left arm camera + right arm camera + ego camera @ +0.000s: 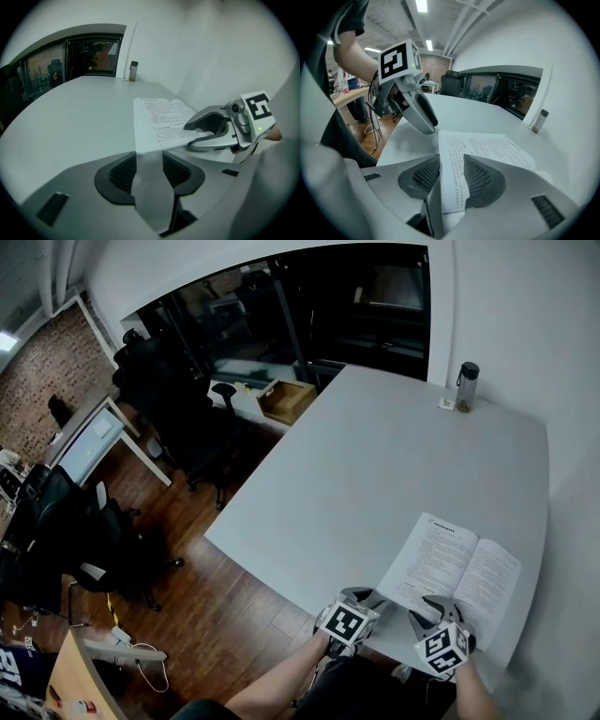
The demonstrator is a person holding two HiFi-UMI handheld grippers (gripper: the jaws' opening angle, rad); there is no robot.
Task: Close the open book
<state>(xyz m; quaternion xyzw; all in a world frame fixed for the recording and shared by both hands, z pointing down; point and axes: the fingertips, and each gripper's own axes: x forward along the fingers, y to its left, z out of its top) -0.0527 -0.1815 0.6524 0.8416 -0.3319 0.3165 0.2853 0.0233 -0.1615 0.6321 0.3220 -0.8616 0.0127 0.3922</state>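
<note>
An open book lies flat on the white table, close to its near edge. My left gripper is at the book's near left corner, open, with only bare table between its jaws; the book begins just ahead of them. My right gripper is at the near edge of the left-hand page. In the right gripper view, one lifted page runs slanted through the gap of the right gripper, whose pads stand apart and do not press it. In the left gripper view, the right gripper has one jaw above the page and one below.
A dark-capped bottle stands at the table's far right corner with a small white item beside it. The table's left edge drops to a wood floor with office chairs. A cardboard box sits on another desk.
</note>
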